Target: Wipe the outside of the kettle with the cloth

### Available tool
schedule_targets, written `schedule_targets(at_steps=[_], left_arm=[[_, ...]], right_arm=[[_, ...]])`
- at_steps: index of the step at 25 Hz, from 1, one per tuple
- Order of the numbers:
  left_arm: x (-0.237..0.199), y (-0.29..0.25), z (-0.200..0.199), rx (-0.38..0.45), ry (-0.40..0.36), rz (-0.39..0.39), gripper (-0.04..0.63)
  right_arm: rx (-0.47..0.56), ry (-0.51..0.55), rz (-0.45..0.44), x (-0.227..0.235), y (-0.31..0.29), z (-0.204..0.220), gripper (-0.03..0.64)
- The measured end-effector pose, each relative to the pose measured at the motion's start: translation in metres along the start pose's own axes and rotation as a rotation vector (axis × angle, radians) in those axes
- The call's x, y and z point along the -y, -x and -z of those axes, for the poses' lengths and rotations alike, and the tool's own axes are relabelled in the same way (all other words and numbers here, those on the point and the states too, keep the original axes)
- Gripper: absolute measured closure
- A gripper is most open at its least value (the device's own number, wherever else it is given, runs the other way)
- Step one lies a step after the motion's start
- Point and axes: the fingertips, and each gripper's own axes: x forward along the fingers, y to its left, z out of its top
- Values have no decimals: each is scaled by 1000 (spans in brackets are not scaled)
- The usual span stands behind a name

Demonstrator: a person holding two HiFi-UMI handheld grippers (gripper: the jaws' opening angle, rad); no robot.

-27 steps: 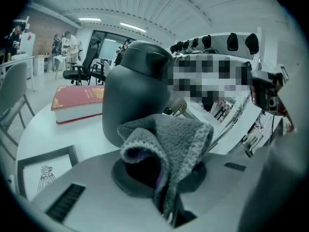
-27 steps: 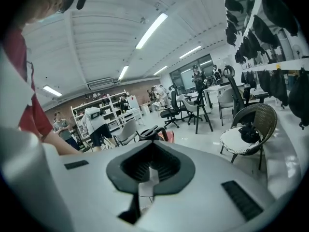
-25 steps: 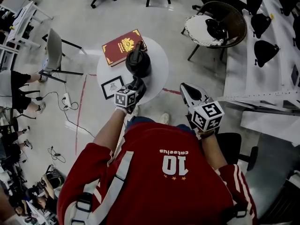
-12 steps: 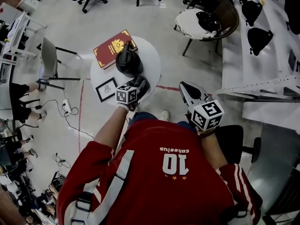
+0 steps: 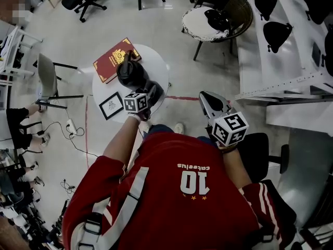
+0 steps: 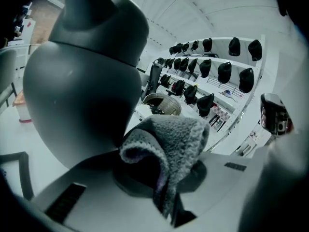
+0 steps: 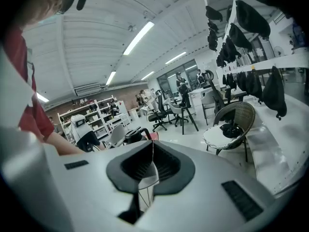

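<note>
The left gripper [image 5: 150, 94] is nearer the kettle [image 5: 129, 75] than before. Its cloth [image 6: 170, 138] now sits right by the kettle's lower side.

Head view: bright, even overhead light, sharp mid-frame. Shadows on the table [image 5: 158, 69] round the kettle [image 5: 130, 73] are soft and short. Fisheye bend grows with distance from the kettle, and the corners are stretched.

Left gripper view: dimmer, with a cool cast. The kettle is close and slightly soft, with a dull sheen on its flank and no hard glare. The cloth [image 6: 169, 139] just right of the kettle is sharper, with deep shadow under its fold. Corners vignette to black.

Right gripper view: ceiling tubes [image 7: 137, 37] are blown out and are probably the main source. Edges are black and heavily curved.
</note>
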Motion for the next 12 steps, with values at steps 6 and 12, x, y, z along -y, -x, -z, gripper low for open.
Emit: schedule_targets(at_steps=[6,12], left_arm=[[5,-2,-21,42,15,7,549],[20,11,-38,68,5,14,549]], right_arm=[[20,-5,1,2,3,-2,600],[53,-3,-32,-8,-2,-16,600]])
